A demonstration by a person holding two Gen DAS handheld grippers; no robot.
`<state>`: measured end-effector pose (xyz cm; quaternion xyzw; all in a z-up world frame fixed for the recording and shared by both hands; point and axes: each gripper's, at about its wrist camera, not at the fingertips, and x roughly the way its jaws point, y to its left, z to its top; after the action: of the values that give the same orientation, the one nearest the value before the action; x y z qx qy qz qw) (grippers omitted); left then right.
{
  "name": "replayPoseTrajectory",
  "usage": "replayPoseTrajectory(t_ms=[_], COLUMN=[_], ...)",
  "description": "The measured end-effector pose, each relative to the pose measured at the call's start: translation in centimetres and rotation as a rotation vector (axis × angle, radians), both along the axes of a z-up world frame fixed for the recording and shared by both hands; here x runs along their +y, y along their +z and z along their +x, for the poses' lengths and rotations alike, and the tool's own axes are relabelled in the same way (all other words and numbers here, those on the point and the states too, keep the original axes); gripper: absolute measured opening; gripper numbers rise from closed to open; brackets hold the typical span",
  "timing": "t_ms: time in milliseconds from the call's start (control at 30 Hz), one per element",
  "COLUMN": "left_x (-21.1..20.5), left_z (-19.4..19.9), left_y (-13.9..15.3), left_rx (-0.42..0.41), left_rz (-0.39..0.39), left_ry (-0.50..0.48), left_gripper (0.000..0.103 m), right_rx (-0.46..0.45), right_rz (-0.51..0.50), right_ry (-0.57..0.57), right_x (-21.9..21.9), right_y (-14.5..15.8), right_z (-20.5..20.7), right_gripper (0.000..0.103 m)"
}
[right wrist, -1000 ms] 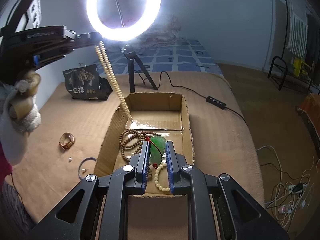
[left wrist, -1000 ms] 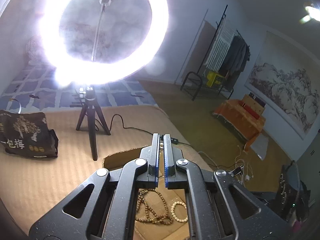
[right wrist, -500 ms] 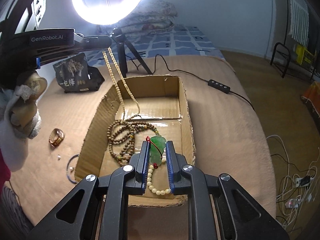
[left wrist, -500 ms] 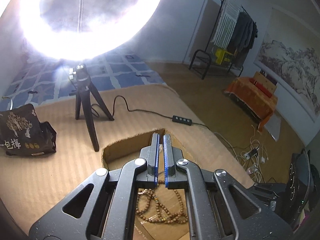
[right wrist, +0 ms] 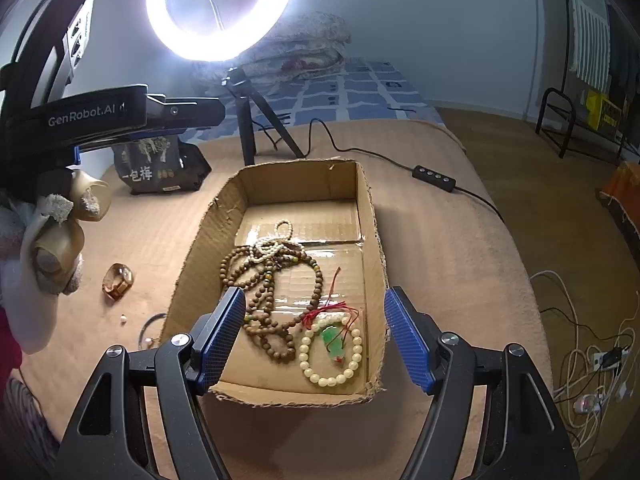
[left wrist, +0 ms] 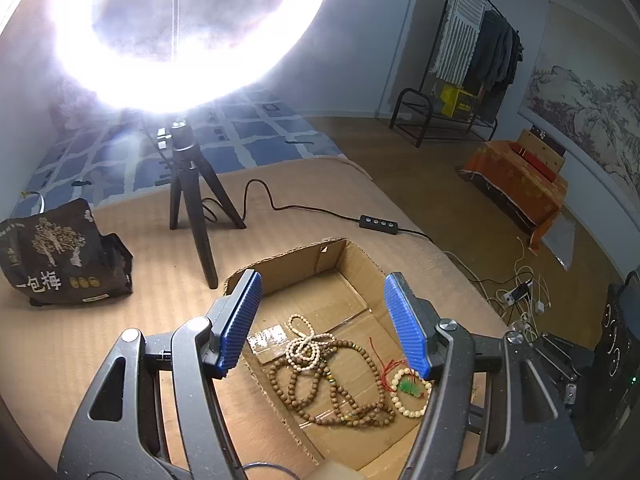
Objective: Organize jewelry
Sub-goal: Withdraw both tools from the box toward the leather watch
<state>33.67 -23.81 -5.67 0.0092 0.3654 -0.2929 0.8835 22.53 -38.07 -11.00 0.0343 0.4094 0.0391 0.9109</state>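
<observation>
An open cardboard box (left wrist: 348, 256) (right wrist: 300, 180) lies on the tan blanket. On its floor are a long brown wooden bead necklace (left wrist: 340, 400) (right wrist: 260, 280), a thin cream bead strand (left wrist: 306, 346) (right wrist: 276, 246) and a white bead bracelet with a green pendant and red cord (left wrist: 408, 390) (right wrist: 332, 344). My left gripper (left wrist: 323, 276) hovers over the box, its jaws opening with nothing between the blue pads. Over the box's near end, my right gripper (right wrist: 315, 294) is also opening and holds nothing; the bracelet lies below it.
A ring light on a black tripod (left wrist: 192, 200) (right wrist: 244, 132) stands behind the box, its cable and controller (left wrist: 378, 224) running right. A dark printed bag (left wrist: 60, 256) sits at left. A gold ring (right wrist: 117, 282), a small pearl (right wrist: 123, 319) and a thin bangle (right wrist: 150, 328) lie left of the box, near a gloved hand (right wrist: 52, 248).
Both grippers went from shut to wide open. The cream strand that hung from the left one now lies in the box, and the green-pendant bracelet left the right gripper's pads.
</observation>
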Motion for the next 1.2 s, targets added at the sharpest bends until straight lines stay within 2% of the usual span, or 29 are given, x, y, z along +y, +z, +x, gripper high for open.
replayPoseTrajectory(t_ms=[367,667,1000,1200], left_x=[3.8,11.3,19.6,22.2], left_z=[-2.4,-4.1,-5.8,-6.3], left_y=[2.5,3.1,-0.7,-4.1], left_rx=[-0.062,-0.098,-0.013,0.071], left_rz=[0.033,0.083,0.064,0.038], left_ry=[0.024,0.108,0.177,0.211], left_gripper=[0.066,0.066,0.066,0.066], right_rx=[-0.034,-0.053,-0.005,0.045], right_rz=[-0.021,-0.003,0.019,0.011], right_ry=[0.029,0.159,0.272,0.293], right_x=[2.0,6.4,11.9,14.2], right_y=[2.3,3.1,1.1,-1.1], right_z=[-1.6,-3.0,-3.9,-5.1], right_gripper=[0.072,0.072,0.072,0.072])
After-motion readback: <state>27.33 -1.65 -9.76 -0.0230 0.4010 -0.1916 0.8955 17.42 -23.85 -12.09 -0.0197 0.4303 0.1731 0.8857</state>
